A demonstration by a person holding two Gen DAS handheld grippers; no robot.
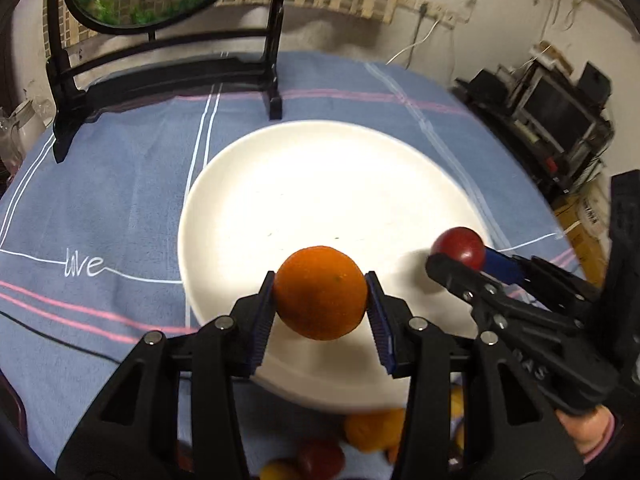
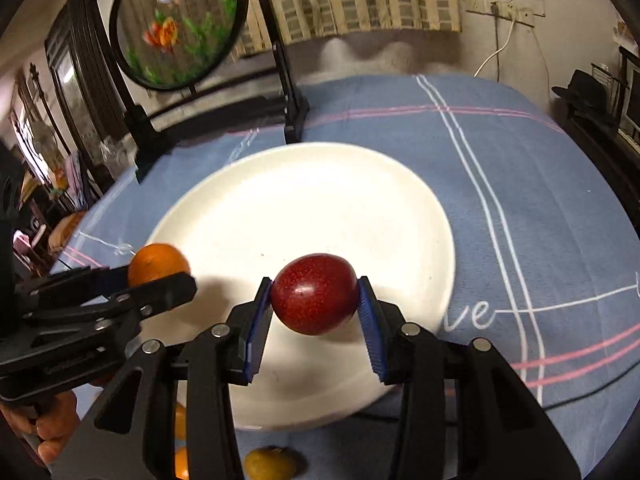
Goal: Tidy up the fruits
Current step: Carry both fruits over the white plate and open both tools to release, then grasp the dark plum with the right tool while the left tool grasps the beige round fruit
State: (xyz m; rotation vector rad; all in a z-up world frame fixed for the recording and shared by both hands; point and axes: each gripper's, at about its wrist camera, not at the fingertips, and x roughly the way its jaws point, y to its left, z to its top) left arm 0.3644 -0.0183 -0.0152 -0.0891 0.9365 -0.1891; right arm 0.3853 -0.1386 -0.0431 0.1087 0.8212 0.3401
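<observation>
My left gripper (image 1: 320, 294) is shut on an orange (image 1: 321, 292) and holds it over the near edge of a white plate (image 1: 320, 184). My right gripper (image 2: 316, 294) is shut on a dark red fruit (image 2: 315, 293) and holds it over the same plate (image 2: 320, 200). In the left wrist view the right gripper (image 1: 460, 256) comes in from the right with the red fruit (image 1: 460, 246). In the right wrist view the left gripper (image 2: 160, 276) comes in from the left with the orange (image 2: 158, 262).
The plate lies on a blue cloth (image 1: 120, 200) with white and pink lines. Loose fruits (image 1: 372, 428) lie on the cloth near the plate's front edge, also in the right wrist view (image 2: 270, 462). A black stand with a round fish picture (image 2: 180, 28) is behind the plate.
</observation>
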